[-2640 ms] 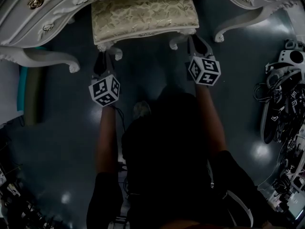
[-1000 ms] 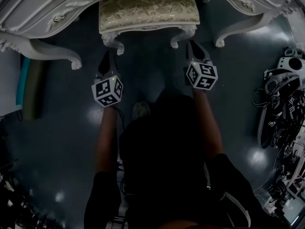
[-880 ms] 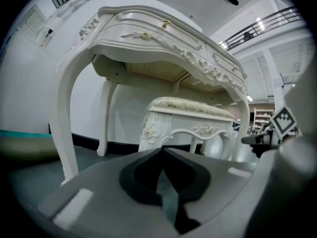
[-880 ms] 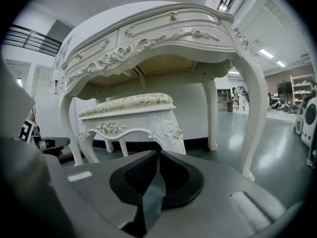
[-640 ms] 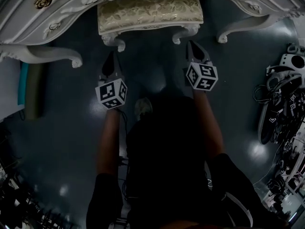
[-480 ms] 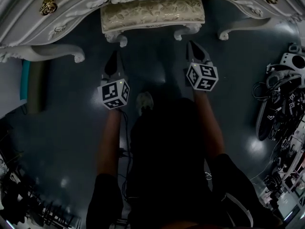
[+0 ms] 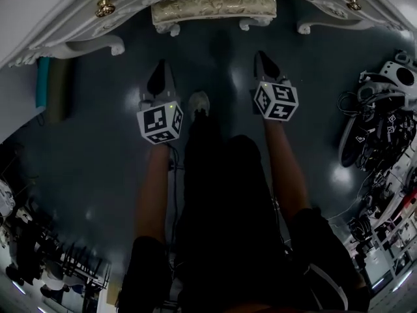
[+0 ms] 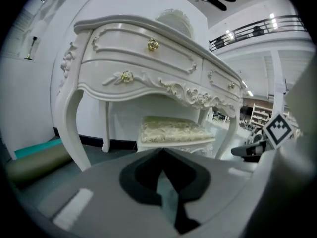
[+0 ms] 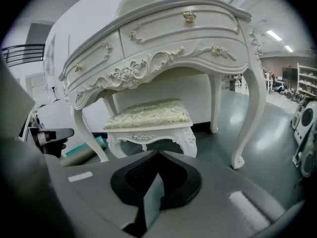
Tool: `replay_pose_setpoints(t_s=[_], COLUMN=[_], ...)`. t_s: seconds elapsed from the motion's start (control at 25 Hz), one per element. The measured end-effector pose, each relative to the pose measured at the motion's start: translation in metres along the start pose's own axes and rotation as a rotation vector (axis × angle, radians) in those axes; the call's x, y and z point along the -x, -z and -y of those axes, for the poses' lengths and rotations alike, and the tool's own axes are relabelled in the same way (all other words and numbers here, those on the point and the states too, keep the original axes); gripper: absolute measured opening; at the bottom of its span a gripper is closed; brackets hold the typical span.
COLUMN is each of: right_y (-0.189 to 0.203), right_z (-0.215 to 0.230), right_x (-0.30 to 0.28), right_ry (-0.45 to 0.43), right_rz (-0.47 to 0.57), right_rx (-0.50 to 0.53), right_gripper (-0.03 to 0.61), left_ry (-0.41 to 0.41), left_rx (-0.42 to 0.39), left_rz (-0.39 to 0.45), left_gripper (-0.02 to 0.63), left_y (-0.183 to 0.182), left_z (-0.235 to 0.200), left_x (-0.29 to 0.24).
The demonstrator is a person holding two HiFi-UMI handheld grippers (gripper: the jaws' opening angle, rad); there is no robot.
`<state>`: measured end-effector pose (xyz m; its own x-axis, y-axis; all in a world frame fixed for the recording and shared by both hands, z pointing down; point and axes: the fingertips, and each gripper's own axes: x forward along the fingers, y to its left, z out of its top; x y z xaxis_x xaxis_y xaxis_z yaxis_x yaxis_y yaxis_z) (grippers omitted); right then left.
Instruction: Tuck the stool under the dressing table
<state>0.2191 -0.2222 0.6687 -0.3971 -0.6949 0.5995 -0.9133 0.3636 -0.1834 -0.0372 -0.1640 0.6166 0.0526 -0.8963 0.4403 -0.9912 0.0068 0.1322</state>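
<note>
The stool (image 7: 215, 8) has a cream patterned cushion and white carved legs. It stands under the white dressing table (image 7: 71, 25), with only its front edge showing in the head view. My left gripper (image 7: 161, 67) and right gripper (image 7: 260, 57) hang over the dark floor, well short of the stool and touching nothing. In the left gripper view the stool (image 8: 171, 131) sits beneath the table (image 8: 143, 58), beyond the shut left gripper (image 8: 161, 150). The right gripper view shows the stool (image 9: 148, 118) under the table (image 9: 163, 38), past the shut right gripper (image 9: 157, 153). Neither holds anything.
A heap of headsets and cables (image 7: 378, 129) lies on the floor at the right. A teal and olive roll (image 7: 49, 87) rests by the table's left leg. The person's shoe (image 7: 199, 102) is between the grippers. More clutter (image 7: 39, 259) is at the lower left.
The stool has gone further under the table. Both grippers have drawn back from it and risen, and the head view has pulled away from the table.
</note>
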Motion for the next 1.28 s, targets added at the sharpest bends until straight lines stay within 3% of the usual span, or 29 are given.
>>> replay_pose_setpoints(t_s=[0.6, 0.8, 1.28], right_y=[-0.127, -0.168, -0.262], right_z=[-0.074, -0.09, -0.126], right_x=[0.133, 0.183, 0.241], right_ry=[-0.015, -0.008, -0.038], right_rz=[-0.092, -0.127, -0.11], right_rx=[0.0, 0.009, -0.016], right_gripper=[-0.002, -0.002, -0.002], left_ry=[0.012, 0.058, 0.098], left_rx=[0.062, 0.08, 0.042], left_rz=[-0.062, -0.084, -0.087], left_gripper=[0.009, 0.009, 0.011], left_y=[-0.149, -0.202, -0.309], left_z=[0.032, 0.067, 0.096], left_x=[0.114, 0.147, 0.179])
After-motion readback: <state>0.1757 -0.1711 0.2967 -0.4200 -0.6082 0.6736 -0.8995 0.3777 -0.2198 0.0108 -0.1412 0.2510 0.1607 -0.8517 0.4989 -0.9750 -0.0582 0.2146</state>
